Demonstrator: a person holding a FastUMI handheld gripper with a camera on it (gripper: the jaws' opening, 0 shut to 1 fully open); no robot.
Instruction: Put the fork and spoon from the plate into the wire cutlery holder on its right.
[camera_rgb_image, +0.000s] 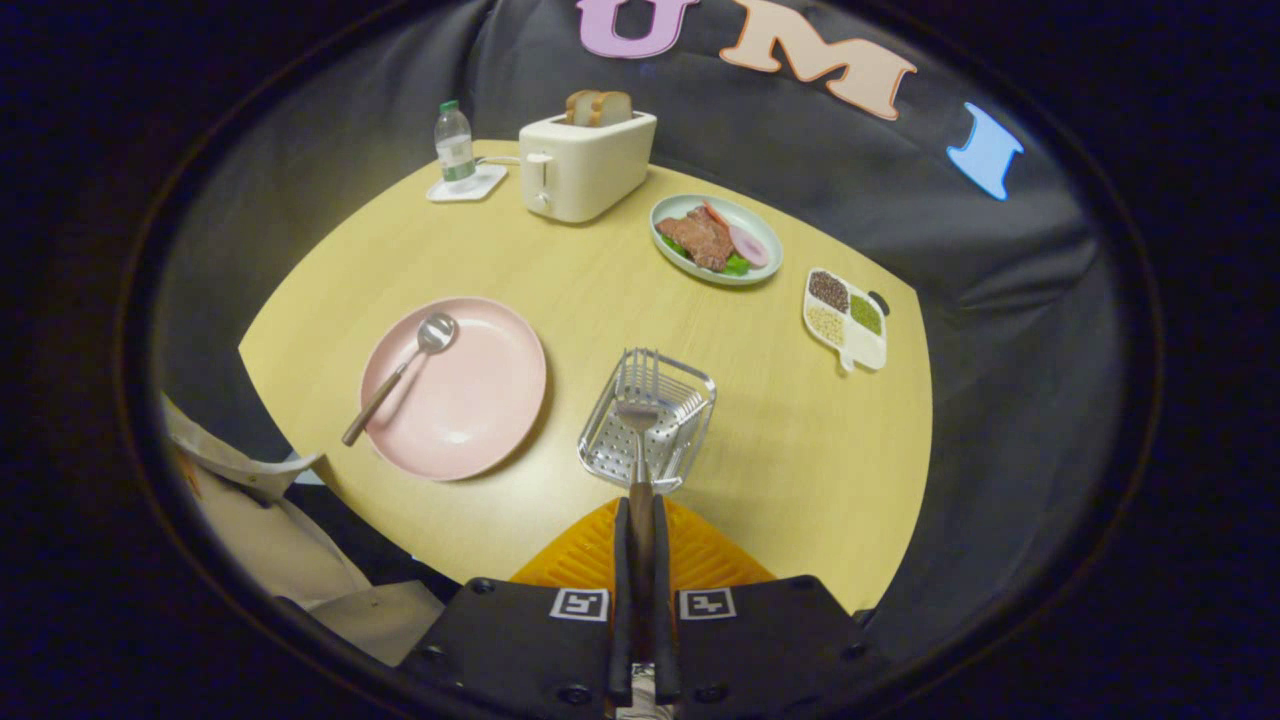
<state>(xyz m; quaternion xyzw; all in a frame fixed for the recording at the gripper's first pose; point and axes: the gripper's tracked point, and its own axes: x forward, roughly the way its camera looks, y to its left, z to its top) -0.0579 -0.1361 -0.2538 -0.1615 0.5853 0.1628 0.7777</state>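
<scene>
**Fork held over the wire holder, spoon waiting on the plate**

I am looking down along my two fingers at a round, pale wooden table (560, 270). My gripper (640, 520) is nearly closed, with both fingers pressed against the wooden handle of a fork (638, 400). The fork points straight ahead of me, its tines over the wire cutlery holder (690, 420), a small square metal basket just beyond my fingertips. I cannot tell whether the tines are already inside the basket or only above it.

To the left of the holder sits a pink plate (480, 400). The spoon (400, 370) lies on it, bowl toward the far side, handle sticking out over the near left rim.

Farther back on the table are a cream toaster (585, 165) with bread in its slots, a small water bottle (455, 145) on a white coaster, a dish of meat and greens (715, 240), and a white divided tray of grains (845, 320). A light sleeve (270, 530) shows near my left side.

As I judge it, I am in the middle of the first delivery: the fork is carried but not yet let go. The next move calls for lowering it so it drops cleanly inside the wire walls, then parting my fingers. After that the spoon must be fetched, most easily by its overhanging handle.
</scene>
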